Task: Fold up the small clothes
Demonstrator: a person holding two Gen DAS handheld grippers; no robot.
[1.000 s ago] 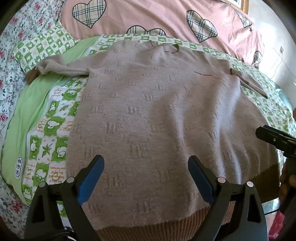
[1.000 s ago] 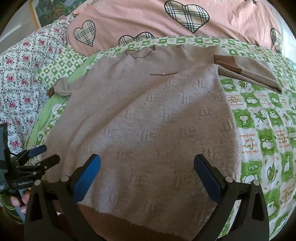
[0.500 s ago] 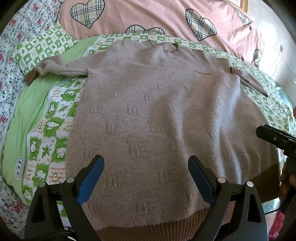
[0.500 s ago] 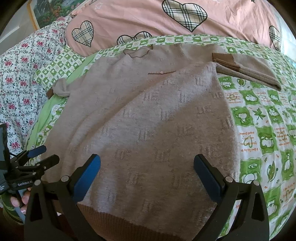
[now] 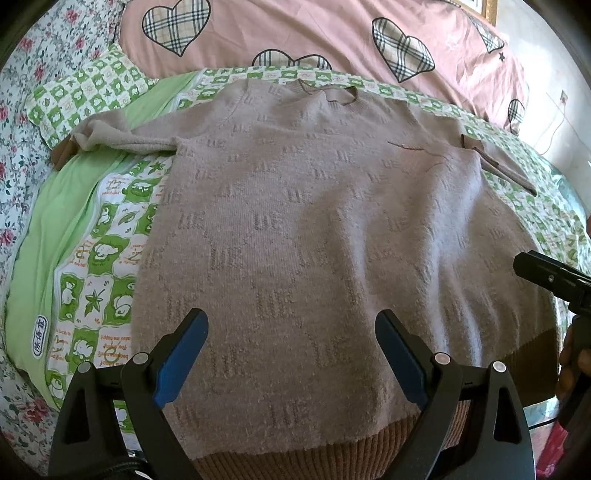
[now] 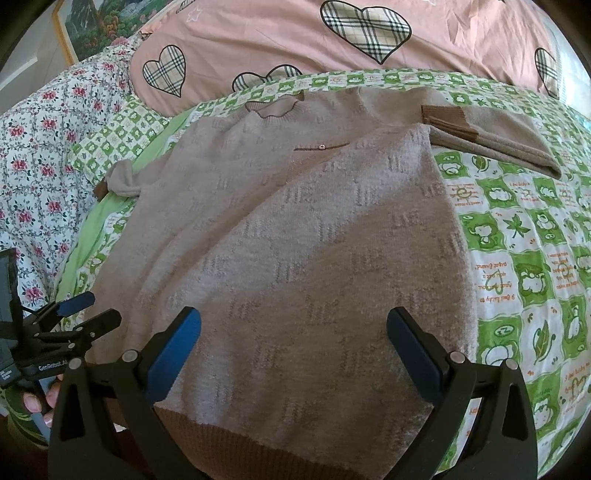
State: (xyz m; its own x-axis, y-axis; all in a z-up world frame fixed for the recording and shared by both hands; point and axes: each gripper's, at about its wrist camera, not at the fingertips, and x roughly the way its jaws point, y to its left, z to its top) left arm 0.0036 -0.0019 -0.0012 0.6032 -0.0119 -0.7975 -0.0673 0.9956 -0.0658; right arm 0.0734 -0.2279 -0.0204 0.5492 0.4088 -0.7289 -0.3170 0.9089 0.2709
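Sweater (image 5: pixel 314 229): fuzzy taupe knit, ribbed brown hem, flat on my green checked sheet (image 5: pixel 99 266).
Direction: hem near me, collar toward the pink heart pillow (image 5: pixel 332 33).
Around: floral quilt (image 6: pixel 40 147) on the left.
Left gripper (image 5: pixel 291 354): wide open, empty.
Right gripper (image 6: pixel 293 349): wide open, empty.

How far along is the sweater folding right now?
Early. The sweater lies flat on the bed, its right sleeve folded back on itself. In hand: nothing; the left hand-held gripper and right hand-held gripper hover open above the hem. Left: the outstretched left sleeve and body folds.
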